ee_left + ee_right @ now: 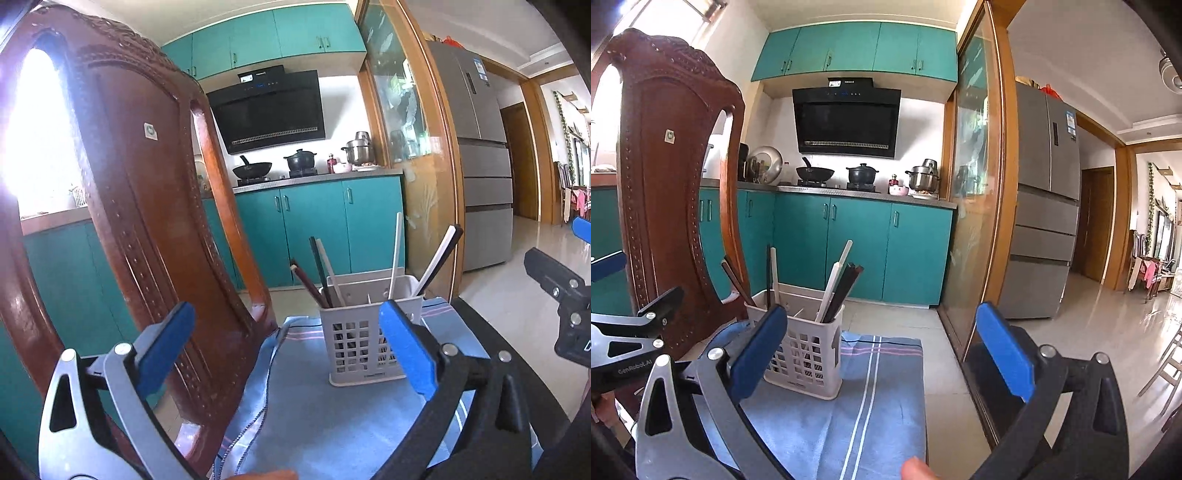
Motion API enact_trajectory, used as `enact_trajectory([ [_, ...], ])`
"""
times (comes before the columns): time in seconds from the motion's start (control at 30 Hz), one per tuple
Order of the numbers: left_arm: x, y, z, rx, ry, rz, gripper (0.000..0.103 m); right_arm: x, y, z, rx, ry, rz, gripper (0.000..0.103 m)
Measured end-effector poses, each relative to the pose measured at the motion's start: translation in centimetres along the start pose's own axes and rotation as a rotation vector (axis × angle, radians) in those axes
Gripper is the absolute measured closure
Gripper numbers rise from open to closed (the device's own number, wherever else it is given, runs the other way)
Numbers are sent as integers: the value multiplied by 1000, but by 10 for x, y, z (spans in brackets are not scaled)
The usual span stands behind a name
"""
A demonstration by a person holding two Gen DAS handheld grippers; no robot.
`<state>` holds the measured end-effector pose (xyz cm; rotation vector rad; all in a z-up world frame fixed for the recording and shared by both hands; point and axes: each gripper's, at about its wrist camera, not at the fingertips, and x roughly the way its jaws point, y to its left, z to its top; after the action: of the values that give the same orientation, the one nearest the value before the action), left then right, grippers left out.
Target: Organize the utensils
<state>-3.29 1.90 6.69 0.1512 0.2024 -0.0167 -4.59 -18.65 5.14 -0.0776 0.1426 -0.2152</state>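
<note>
Both the left gripper (288,347) and right gripper (882,354) gape wide, empty. The pale slotted plastic utensil basket (364,332) at lower centre looks light and tippy; its slim, slippery chopsticks (325,269) are best pinched mid-shaft.

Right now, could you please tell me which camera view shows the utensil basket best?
The left wrist view: the utensil basket stands near centre, its front mostly visible between open tongs. In the right wrist view the same basket sits left of centre, its left side hidden behind a blue pad.

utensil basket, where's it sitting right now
The utensil basket stands upright on the blue cloth, centre of the left wrist view, just right of the wooden chair.
</note>
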Motion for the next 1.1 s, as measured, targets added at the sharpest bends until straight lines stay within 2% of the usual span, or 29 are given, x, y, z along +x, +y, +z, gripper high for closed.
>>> enact_trajectory([
  [1.1,-3,-3,-2,-5,2,0,3,-4,6,-3,-12,-11,25,3],
])
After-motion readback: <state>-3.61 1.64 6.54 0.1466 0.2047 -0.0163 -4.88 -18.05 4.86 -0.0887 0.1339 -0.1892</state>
